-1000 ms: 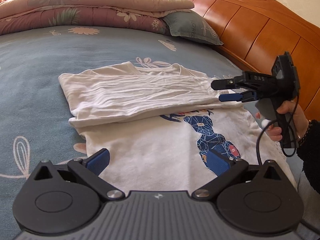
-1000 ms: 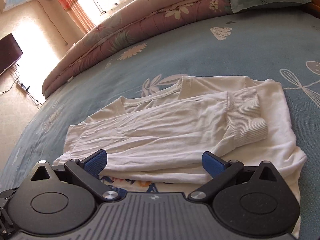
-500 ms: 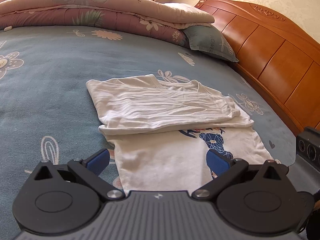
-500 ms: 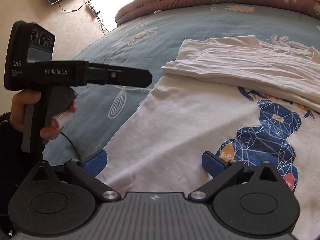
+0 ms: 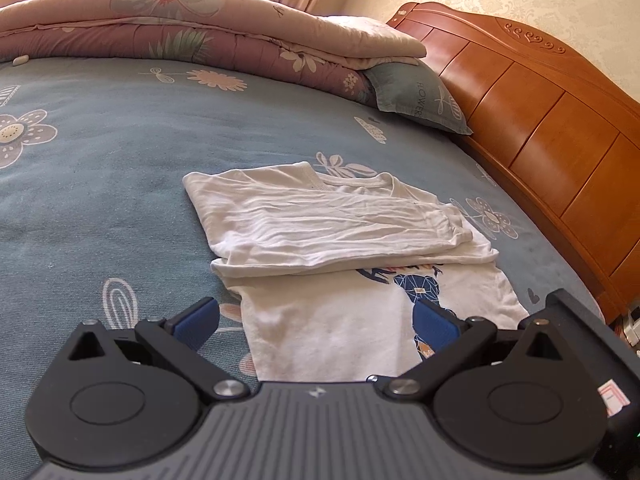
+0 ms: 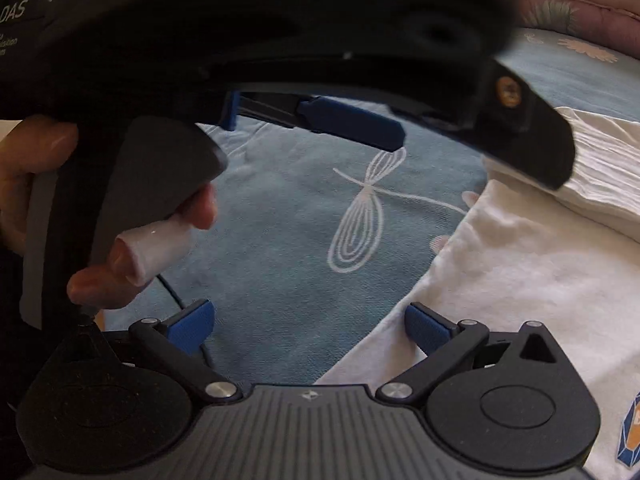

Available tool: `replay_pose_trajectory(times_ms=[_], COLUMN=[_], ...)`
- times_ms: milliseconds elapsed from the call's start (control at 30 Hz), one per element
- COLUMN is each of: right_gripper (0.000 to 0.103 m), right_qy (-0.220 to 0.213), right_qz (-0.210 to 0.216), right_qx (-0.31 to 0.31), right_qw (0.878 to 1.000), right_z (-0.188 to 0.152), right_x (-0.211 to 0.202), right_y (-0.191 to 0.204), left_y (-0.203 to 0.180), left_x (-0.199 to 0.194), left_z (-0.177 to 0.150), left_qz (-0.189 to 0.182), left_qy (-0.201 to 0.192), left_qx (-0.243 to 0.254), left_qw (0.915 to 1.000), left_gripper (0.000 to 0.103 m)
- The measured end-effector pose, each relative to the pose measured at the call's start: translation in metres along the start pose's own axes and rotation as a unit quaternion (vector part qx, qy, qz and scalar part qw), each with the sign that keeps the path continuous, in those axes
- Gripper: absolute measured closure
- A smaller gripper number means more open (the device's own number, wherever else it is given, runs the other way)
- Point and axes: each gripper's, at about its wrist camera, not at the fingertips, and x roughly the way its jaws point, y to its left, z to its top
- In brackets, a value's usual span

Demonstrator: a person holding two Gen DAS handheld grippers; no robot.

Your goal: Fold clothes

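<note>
One white shirt [image 5: 340,240] | sleeves folded across | blue print showing

folded quilt [image 5: 208,36] and pillow [image 5: 416,98] against the wooden headboard [image 5: 540,92].

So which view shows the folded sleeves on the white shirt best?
The left wrist view: the sleeves lie across the white shirt, fully visible. The right wrist view catches only their edge behind the left gripper.

left wrist: low, faces headboard [image 5: 540,120] | right wrist: close, faces left | shared: shirt [image 5: 340,224]
</note>
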Motion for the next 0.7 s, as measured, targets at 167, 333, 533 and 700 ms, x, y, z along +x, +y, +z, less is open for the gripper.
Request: replay_pose_trajectory(times_ms=[167,333,533,700], right_gripper=[0.000,0.000,0.000,0.000], right_qy=[-0.001,-0.017,0.009,-0.009], right_qz=[-0.055,-0.172,-0.269,-0.305], right_qx=[-0.009,0.050,0.087,0.060], right_qw=[0.998,0.984,0.959,0.950], right_z=[-0.012,-0.053,-0.110,-0.131], right_x=[-0.047,-0.111,-0.137,-0.139], right_y=[-0.001,-0.029,-0.044,-0.034], left_y=[-0.010,-0.023,-0.056,-0.083], left_x=[0.000,0.004,0.032,0.058], left_z=[-0.001,-0.004,-0.020,-0.044], left_qz=[-0.005,-0.017,-0.029,-0.021], left_qy=[-0.002,-0.009,0.026,0.054], left_qx=[0.012,0.021,0.070,0.134], left_qw=[0.9999,0.9996,0.9968,0.9893], left_gripper=[0.001,0.001,0.001,0.001])
